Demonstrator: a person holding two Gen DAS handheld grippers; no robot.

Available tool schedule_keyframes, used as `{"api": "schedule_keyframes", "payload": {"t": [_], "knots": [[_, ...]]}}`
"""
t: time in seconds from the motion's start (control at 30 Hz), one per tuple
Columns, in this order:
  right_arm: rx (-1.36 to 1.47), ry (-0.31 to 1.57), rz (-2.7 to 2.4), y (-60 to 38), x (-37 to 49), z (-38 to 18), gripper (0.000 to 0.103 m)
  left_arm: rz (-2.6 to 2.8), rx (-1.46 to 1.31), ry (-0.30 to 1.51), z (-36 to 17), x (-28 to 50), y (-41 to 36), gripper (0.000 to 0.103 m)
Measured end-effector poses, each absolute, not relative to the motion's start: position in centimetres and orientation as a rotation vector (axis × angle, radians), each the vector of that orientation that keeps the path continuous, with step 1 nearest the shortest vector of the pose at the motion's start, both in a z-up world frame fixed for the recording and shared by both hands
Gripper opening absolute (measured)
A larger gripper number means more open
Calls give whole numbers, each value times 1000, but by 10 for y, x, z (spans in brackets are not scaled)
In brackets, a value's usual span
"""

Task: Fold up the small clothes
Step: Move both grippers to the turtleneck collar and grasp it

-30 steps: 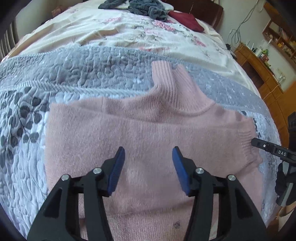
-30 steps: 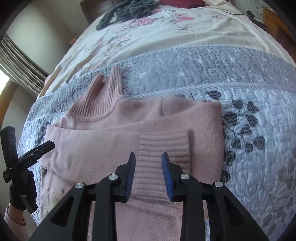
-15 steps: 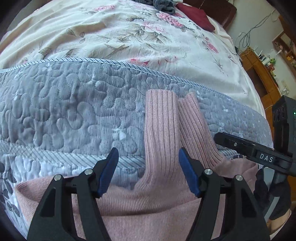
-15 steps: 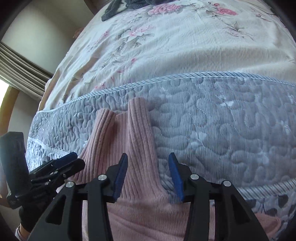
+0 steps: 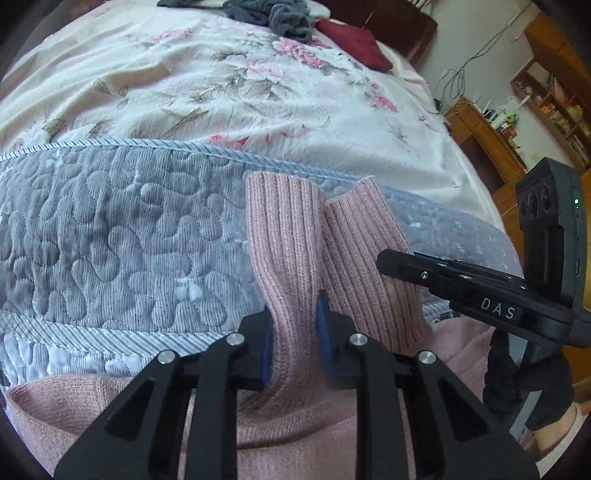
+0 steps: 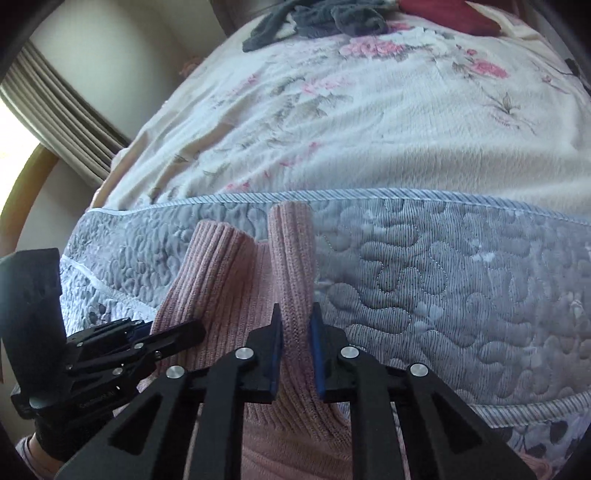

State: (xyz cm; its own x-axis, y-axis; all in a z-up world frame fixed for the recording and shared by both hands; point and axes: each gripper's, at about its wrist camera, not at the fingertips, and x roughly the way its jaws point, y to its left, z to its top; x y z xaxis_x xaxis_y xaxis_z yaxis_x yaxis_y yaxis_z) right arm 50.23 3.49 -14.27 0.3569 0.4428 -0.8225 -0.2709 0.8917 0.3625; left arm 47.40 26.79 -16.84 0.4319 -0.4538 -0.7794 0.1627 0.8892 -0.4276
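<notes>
Half a second ago both claws stood spread around the ribbed collar of the pink sweater (image 5: 295, 435); now each one is pressed onto it. In the left wrist view the left claw (image 5: 294, 343) pinches the left ribbed strip of the collar (image 5: 284, 236) between its blue pads, and the strip rises toward 12 o'clock from the claw. The right claw (image 6: 295, 350) pinches in the same way the right side of the collar, which in its own view stands up toward 12 o'clock. In the left view the right claw comes in from 3 o'clock, with its black tip touching the second ribbed strip (image 5: 364, 254). In the right view the left claw comes in from 8 o'clock, against the other strip.

The sweater lies on the grey quilted blanket (image 5: 110, 236) on the bed, with its body toward 6 o'clock under both claws. The corded edge of the blanket (image 6: 443, 194) runs just beyond the collar tips, and past it the floral bedspread (image 5: 221, 92) gives wide bare room toward 12 o'clock. At the far end lie dark grey clothes (image 5: 273, 14) and a dark red cloth (image 5: 354, 44). At 2 o'clock in the left view, wooden shelves (image 5: 524, 107) stand beside the bed. A curtain (image 6: 59, 96) hangs at 10 o'clock in the right view.
</notes>
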Motion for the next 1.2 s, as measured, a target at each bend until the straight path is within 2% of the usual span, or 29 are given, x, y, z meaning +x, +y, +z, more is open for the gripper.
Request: {"api": "schedule_keyframes", "payload": {"t": [0.13, 0.33, 0.57, 0.63, 0.8, 0.87, 0.93, 1.03, 1.2], "knots": [[172, 1026, 547, 23, 471, -111, 14, -486, -284, 962, -143, 436, 275, 19], [153, 977, 594, 7, 419, -96, 14, -560, -307, 903, -126, 383, 292, 17], [97, 996, 608, -1, 364, -106, 14, -563, -331, 946, -144, 346, 300, 18], [74, 1017, 591, 0, 364, -111, 14, -537, -282, 974, -149, 351, 296, 24], [211, 1061, 561, -16, 400, -116, 24, -482, -238, 981, -142, 398, 291, 66], [271, 1111, 518, -23, 421, -125, 47, -458, -216, 1011, -147, 427, 285, 67], [340, 1146, 493, -29, 442, -135, 47, -431, -208, 1065, -158, 453, 279, 67], [462, 1207, 488, -34, 470, -148, 53, -438, -196, 1151, -179, 486, 264, 67], [534, 1224, 535, -24, 495, -146, 59, -471, -99, 1235, -205, 501, 229, 65]]}}
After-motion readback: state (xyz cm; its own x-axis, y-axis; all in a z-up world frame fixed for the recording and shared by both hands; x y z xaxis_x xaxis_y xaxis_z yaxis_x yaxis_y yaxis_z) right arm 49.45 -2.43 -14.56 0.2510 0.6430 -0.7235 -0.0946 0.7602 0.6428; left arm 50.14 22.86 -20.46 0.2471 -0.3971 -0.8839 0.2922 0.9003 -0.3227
